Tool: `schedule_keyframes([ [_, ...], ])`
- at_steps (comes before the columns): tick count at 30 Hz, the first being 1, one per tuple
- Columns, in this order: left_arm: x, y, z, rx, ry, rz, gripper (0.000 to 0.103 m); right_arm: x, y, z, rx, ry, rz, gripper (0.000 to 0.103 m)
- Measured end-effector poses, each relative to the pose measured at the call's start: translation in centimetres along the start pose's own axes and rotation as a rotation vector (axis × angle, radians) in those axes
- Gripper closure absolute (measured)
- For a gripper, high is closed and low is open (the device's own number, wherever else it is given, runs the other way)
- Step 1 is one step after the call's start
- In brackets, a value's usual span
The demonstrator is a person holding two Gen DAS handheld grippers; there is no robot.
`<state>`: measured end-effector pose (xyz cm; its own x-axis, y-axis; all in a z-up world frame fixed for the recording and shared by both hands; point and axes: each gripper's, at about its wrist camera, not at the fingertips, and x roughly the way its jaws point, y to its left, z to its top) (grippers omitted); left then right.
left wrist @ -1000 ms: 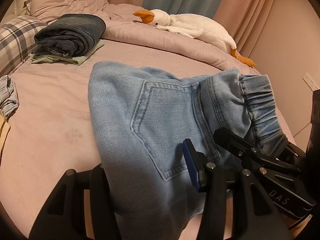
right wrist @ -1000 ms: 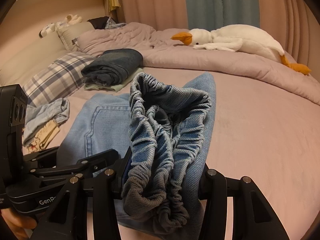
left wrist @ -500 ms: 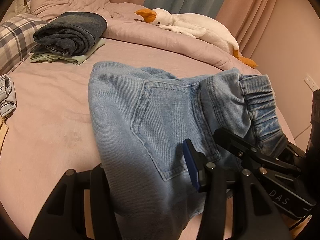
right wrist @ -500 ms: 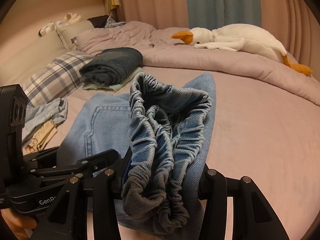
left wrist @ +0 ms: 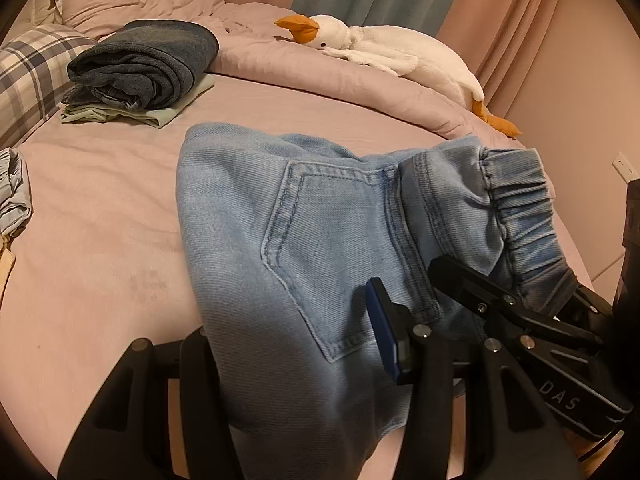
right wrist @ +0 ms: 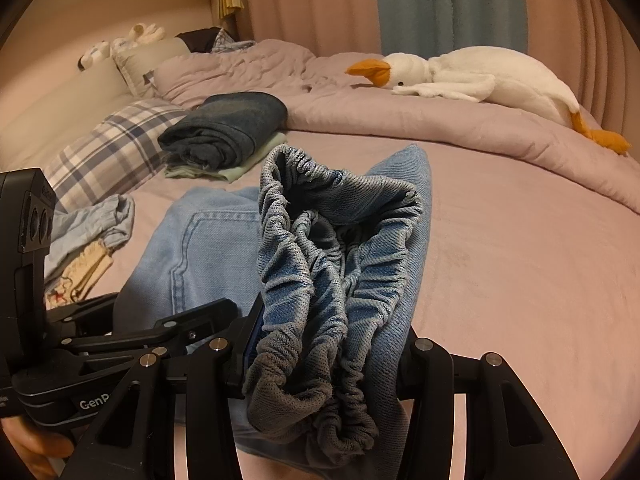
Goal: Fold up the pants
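The bed is carrying the light denim pants, already folded compact. Both grippers are gripping them: left gripper clamping the near edge, right gripper clamping the waistband. Placing probably remains.

one pair of light blue jeans on one pink bed — two black grippers, left and right. one toy goose, one plaid pillow — one stack of folded clothes.
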<state>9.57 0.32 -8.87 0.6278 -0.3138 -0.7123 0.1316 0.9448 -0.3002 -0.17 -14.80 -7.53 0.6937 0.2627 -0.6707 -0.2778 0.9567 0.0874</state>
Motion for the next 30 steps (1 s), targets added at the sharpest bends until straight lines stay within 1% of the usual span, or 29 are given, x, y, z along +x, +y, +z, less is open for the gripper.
schedule_keyframes([
  [30, 0.40, 0.60, 0.62, -0.004, 0.010, -0.002, 0.053, 0.76, 0.16, 0.00, 0.002, 0.007, 0.001, 0.052],
])
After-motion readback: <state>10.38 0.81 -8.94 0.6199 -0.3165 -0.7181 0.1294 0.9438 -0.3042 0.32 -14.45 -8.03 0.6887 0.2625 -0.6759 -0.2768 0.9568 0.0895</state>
